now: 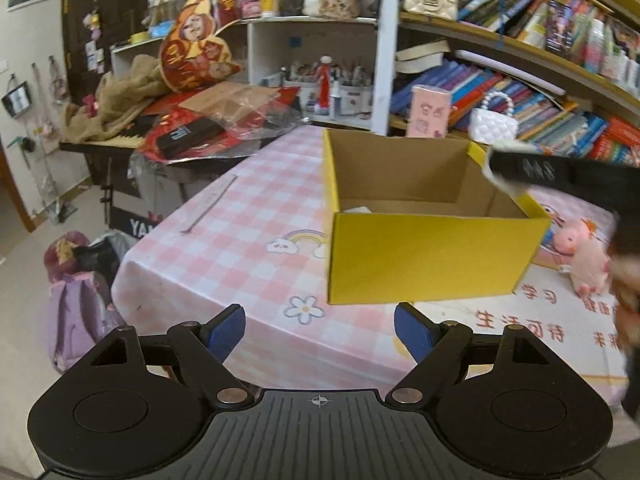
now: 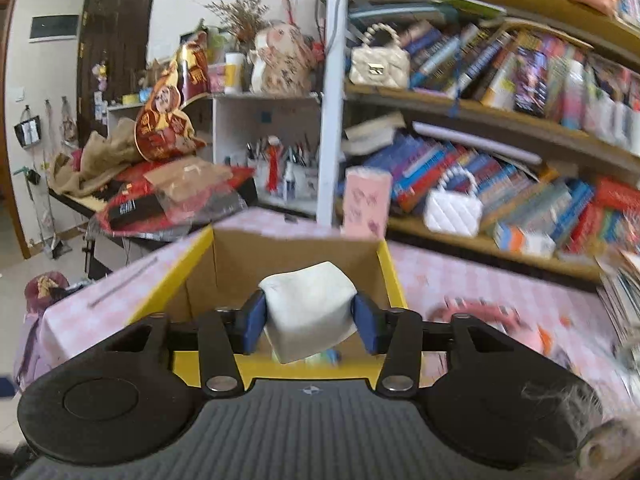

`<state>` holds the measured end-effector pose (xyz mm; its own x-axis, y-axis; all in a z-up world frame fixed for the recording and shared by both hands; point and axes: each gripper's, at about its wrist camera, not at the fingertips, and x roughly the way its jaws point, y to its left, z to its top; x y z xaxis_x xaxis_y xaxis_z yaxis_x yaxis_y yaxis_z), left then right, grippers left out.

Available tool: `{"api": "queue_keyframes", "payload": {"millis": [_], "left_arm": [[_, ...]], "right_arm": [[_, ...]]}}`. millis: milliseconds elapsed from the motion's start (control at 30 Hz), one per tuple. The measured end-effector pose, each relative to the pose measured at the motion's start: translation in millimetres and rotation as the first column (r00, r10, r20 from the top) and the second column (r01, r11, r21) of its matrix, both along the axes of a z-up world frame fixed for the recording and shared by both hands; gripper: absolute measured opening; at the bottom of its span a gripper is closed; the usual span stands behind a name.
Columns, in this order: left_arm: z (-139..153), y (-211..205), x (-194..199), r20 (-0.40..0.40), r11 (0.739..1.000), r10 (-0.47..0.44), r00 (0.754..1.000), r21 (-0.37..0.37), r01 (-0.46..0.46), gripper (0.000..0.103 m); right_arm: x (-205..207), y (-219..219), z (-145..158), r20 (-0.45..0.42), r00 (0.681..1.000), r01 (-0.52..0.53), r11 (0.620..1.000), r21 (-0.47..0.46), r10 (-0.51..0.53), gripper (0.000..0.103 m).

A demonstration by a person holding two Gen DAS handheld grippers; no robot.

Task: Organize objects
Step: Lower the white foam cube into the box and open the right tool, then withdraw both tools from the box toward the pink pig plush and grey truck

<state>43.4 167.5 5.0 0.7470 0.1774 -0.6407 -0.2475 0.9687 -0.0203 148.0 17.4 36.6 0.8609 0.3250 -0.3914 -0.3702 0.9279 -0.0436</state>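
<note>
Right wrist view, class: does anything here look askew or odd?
Yes: the white block sits tilted between the right gripper fingers, one corner drooping over the yellow box. It isn't squarely held, though blur makes pad contact uncertain.

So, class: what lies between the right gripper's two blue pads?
A soft white block, over the open yellow cardboard box, shown in the right wrist view.
</note>
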Motion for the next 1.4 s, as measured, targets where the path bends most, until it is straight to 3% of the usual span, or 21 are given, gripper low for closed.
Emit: {"api": "queue_keyframes", "payload": {"millis": [67,100,233,433,867,1400], "left_arm": [[-0.2,1.0,4.6,-0.004,1.0,0.015,1.0,0.002,-0.015,0.084],[-0.4,0.9,6.4,-0.006,1.0,0.019,1.0,0.003,-0.019,0.084],[-0.6,0.9,13.1,-0.009,0.999,0.036,0.999,0.005,-0.036,0.084],[-0.5,-2.0,21.2,-0.006,0.999,0.034,0.999,0.002,-0.034,0.084],[3.5,-19.7,2.4,0.013,0.998,-0.068,0.998,0.009,0.068,0.084],[-9.3,-48.3,-37.4,-0.038,0.974,-0.227,0.973,0.003,0.228,0.085]], "right_arm": [[18.9,8.8,0.1,0.023,1.0,-0.016,1.0,-0.015,0.017,0.073],[26.8,12.6,0.2,0.032,0.999,-0.027,0.999,-0.025,0.028,0.076],[41.5,14.0,1.6,0.019,0.999,-0.048,0.998,-0.035,0.048,0.077],[31.1,-2.2,-6.6,-0.049,0.998,-0.03,0.999,-0.012,0.03,0.078],[-57.5,-38.7,-20.5,-0.149,0.984,0.1,0.995,0.009,-0.098,0.078],[-149.1,-70.9,-45.2,-0.237,0.925,0.297,0.954,-0.038,-0.297,0.082]]}}
